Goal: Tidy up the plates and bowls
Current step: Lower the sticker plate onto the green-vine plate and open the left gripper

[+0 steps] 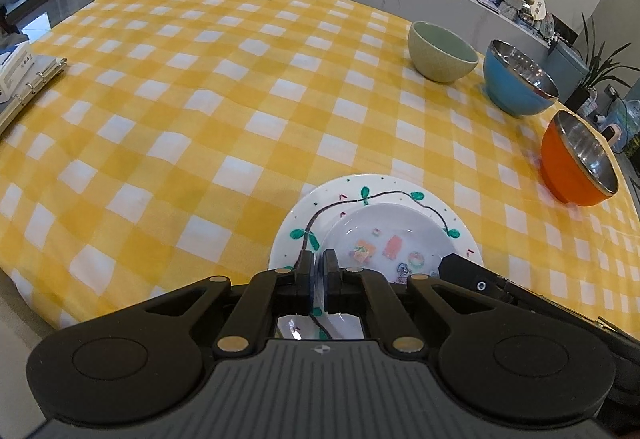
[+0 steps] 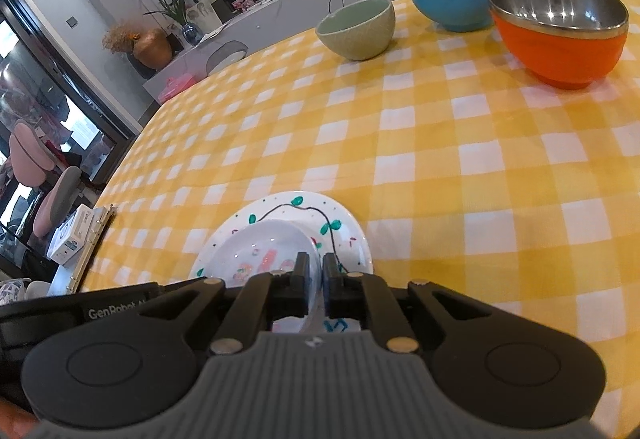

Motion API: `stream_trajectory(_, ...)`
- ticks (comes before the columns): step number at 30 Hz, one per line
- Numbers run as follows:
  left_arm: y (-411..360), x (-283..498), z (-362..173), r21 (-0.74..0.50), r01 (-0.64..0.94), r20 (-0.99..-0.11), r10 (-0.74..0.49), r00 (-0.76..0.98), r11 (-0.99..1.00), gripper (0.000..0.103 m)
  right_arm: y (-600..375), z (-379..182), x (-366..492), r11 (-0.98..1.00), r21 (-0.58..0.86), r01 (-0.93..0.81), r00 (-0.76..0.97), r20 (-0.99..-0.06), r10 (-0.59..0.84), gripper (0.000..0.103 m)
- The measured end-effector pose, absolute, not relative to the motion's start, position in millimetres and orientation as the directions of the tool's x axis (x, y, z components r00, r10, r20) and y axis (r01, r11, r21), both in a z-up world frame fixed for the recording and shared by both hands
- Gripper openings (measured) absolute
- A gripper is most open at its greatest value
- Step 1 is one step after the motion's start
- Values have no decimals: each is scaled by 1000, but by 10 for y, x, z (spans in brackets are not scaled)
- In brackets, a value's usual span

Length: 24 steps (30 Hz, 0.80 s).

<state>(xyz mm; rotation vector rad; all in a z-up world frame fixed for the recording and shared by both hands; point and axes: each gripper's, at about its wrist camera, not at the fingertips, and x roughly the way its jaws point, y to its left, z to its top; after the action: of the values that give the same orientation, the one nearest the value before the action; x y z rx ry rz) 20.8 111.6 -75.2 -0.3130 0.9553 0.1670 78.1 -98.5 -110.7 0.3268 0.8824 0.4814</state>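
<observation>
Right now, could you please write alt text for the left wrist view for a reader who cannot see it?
The left gripper, jaws closed, pinches the near rim of a small clear plate stacked on a white vine-painted plate. Beyond, on the yellow checked tablecloth, stand green, blue and orange bowls.

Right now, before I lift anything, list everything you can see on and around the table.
Large plate: 1, white with green vine drawing, near table edge.
Small plate: 1, white with pastel pictures, stacked on the large plate.
Green bowl: 1, pale green, far side of table.
Blue bowl: 1, blue with steel inside, beside the green bowl.
Orange bowl: 1, orange with steel inside, beside the blue bowl.
Tablecloth: 1, yellow and white check.
Ring binder: 1, table edge, away from the bowls.
Left gripper: black, shut on the large plate's rim.
Right gripper: black, shut on the small plate's rim.
</observation>
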Motion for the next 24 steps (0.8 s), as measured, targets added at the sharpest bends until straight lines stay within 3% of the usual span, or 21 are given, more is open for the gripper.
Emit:
stream_trajectory(2,1120,206,-751,-191,-278,-821,2,570,942,4,-977,-1104,776,849,455,-270,544,-655,524,7)
stream_trajectory(5,1128,202,-744,-200,-281,-819,-3,574,939,6,-988,-1085,773,849,454,-271,552,-649,524,18)
stream_trajectory(14,1122,152,-543,-203,-290,-789,19,614,935,29,-1049,-935,743,865,421,-273,599,-629,495,37)
stream_trajectory(24,837,152,-168,-127,-217,-706,65,706,968,32,-1295,-623,748,927,326,-185,677,-641,361,61)
